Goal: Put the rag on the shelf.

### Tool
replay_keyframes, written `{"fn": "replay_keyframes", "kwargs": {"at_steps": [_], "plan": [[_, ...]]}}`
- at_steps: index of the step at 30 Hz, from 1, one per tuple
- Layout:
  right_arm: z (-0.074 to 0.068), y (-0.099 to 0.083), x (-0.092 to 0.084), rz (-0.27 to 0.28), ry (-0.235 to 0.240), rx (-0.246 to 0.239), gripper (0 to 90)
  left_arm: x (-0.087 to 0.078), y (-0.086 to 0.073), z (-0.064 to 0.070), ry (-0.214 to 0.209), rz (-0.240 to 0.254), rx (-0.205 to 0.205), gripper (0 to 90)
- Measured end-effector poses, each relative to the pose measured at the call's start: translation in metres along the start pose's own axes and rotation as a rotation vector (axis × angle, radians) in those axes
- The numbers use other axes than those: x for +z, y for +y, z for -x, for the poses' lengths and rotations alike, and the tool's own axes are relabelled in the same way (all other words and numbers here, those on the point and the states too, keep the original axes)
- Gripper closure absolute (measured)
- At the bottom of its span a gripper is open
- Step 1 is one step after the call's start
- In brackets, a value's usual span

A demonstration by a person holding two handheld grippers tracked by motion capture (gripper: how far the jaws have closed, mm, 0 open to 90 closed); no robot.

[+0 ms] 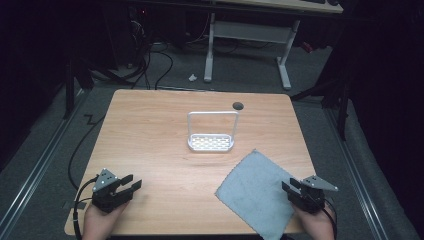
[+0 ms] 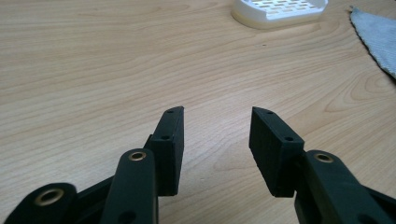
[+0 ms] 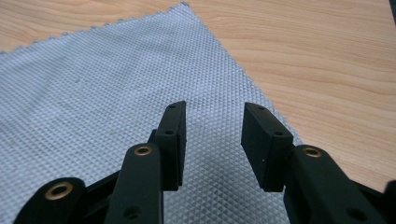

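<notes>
- High view: a light wooden table [image 1: 150,135] carries a white rack [image 1: 211,131], a slotted base with a thin upright loop handle, near the middle. A grey cloth [image 1: 257,192] lies flat toward the near right, one corner hanging past the near edge. The left hand-held gripper [image 1: 134,183] sits at the near left, jaws apart over bare wood, well apart from the rack. The right hand-held gripper [image 1: 286,187] sits at the cloth's right edge. A second table stands on the floor beyond.
- Left gripper view: the black jaws stand apart with nothing between them; the wood grain shows, the rack's perforated base [image 2: 279,10] lies far ahead, and a cloth edge [image 2: 378,35] lies at the right.
- Right gripper view: the jaws stand apart just above the cloth [image 3: 93,84], whose diamond waffle weave and zigzag-cut edge show.
</notes>
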State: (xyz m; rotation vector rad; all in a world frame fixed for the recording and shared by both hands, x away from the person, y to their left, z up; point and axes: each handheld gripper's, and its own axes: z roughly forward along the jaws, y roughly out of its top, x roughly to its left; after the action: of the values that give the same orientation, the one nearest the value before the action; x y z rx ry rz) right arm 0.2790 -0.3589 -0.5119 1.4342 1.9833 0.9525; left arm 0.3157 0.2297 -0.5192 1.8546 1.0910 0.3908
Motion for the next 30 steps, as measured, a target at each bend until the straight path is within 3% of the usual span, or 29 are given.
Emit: {"fn": "replay_keyframes", "kwargs": {"at_steps": [6,13,14,15,16,21,25,26,30], "plan": [[-0.006,0.002,-0.002,0.004,0.045,-0.027,63.7,0.001,-0.002,0.004,-0.004,0.002,-0.002,55.3],[-0.015,0.000,-0.009,0.002,0.064,-0.065,67.4,0.004,0.002,0.007,-0.017,0.024,-0.002,55.1],[-0.016,-0.002,-0.012,-0.010,0.068,-0.074,76.0,0.004,0.003,0.007,-0.020,0.029,-0.003,55.2],[-0.016,-0.002,-0.012,-0.010,0.068,-0.074,76.0,0.005,0.004,0.008,-0.025,0.030,-0.004,55.2],[-0.018,-0.006,-0.015,-0.019,0.056,-0.114,90.0,0.007,0.006,0.009,-0.030,0.032,0.001,55.0],[-0.019,-0.015,-0.021,-0.070,0.067,-0.130,90.0,0.013,0.012,0.010,-0.049,0.043,0.000,54.6],[-0.022,-0.022,-0.020,-0.129,0.105,-0.130,90.0,0.017,0.015,0.014,-0.064,0.037,0.014,54.3],[-0.026,-0.025,-0.018,-0.147,0.119,-0.148,90.0,0.018,0.016,0.015,-0.066,0.038,0.017,54.2],[-0.033,-0.024,-0.017,-0.145,0.145,-0.165,90.0,0.019,0.017,0.017,-0.073,0.044,0.020,54.2]]}}
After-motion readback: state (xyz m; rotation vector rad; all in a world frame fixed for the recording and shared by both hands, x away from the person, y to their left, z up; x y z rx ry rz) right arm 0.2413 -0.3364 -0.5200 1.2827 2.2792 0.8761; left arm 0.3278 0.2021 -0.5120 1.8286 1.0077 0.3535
